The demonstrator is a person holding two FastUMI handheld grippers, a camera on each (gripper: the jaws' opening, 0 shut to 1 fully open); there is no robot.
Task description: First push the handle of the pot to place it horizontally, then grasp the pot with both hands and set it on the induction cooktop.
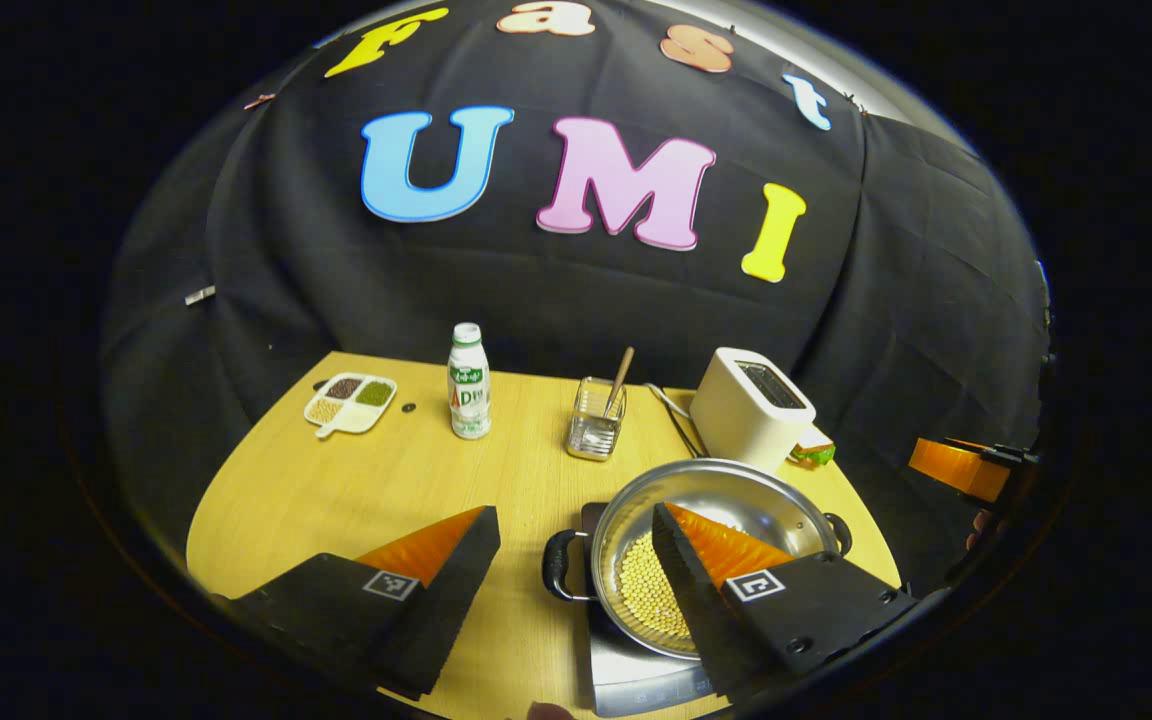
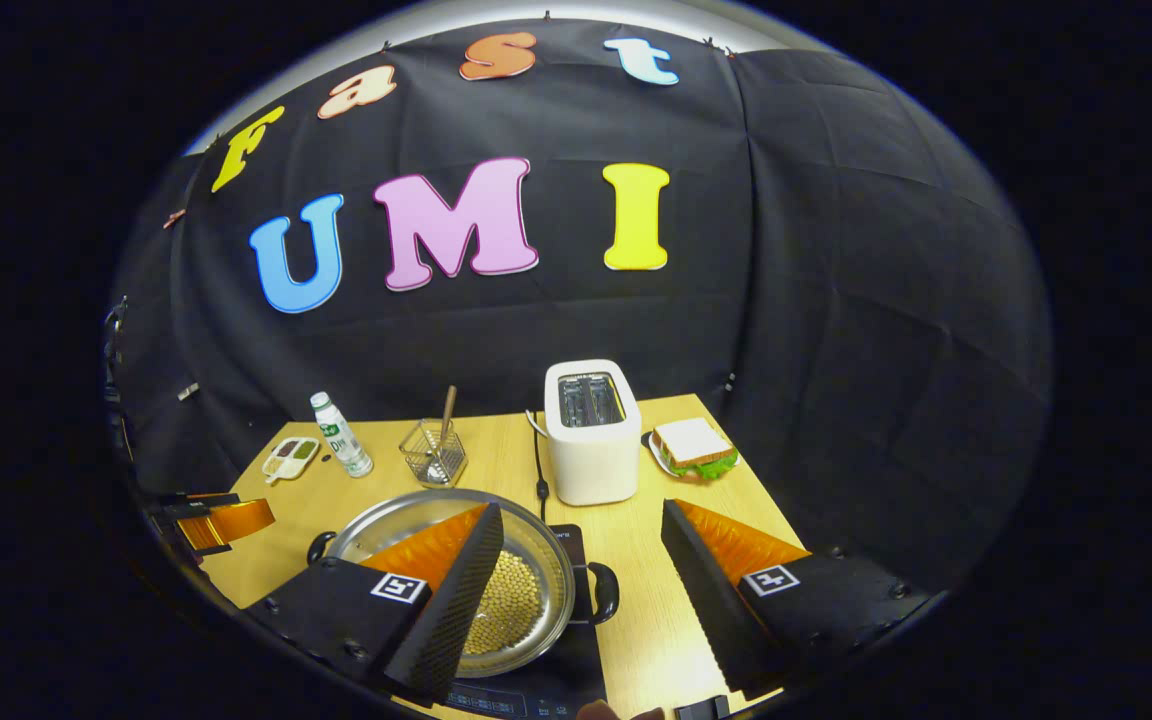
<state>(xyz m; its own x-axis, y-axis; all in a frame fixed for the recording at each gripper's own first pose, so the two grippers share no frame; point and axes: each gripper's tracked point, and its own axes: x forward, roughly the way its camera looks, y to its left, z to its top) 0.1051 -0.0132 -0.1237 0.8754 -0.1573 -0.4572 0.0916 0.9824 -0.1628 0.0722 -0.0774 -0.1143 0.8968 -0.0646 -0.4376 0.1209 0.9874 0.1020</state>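
Left gripper [image 1: 576, 545] sits at the bottom of the left gripper view, its two fingers spread wide apart. Right gripper [image 2: 581, 540] sits at the bottom of the right gripper view, fingers likewise spread wide, gripping nothing.

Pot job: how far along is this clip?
Nearly done. The pot of beans already sits on the cooktop, handles pointing sideways. Both grippers, left and right, are open, each straddling a pot handle without pressing it. Nothing is being carried; only backing away seems left.

Beyond the tool on the bench [image 1: 336, 490]: sectioned dish [image 1: 350, 402]; bottle [image 1: 469, 381]; wire basket [image 1: 596, 417]; white toaster [image 2: 591, 430]; sandwich [image 2: 694, 445] beside it.
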